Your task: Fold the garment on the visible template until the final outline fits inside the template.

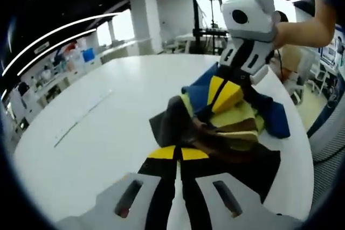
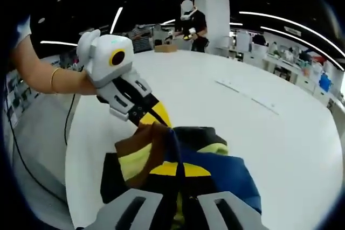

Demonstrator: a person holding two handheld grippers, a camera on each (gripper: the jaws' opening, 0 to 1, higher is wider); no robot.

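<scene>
both my hand-held grippers, left (image 1: 178, 157) and right (image 2: 180, 172), pinch the bunched garment (image 1: 232, 119) over the tabletop (image 1: 108, 133); mid-fold, i judge; next i lay it flat on the dark template (image 1: 264, 168)

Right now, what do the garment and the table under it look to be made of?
The garment looks like soft woven or knit cloth in blue, yellow and brown panels: it bunches and creases where both grippers pinch it; the exact fibre is unclear. The table looks like a hard, smooth white laminate or painted top with a faint sheen; which one, I cannot tell.
</scene>
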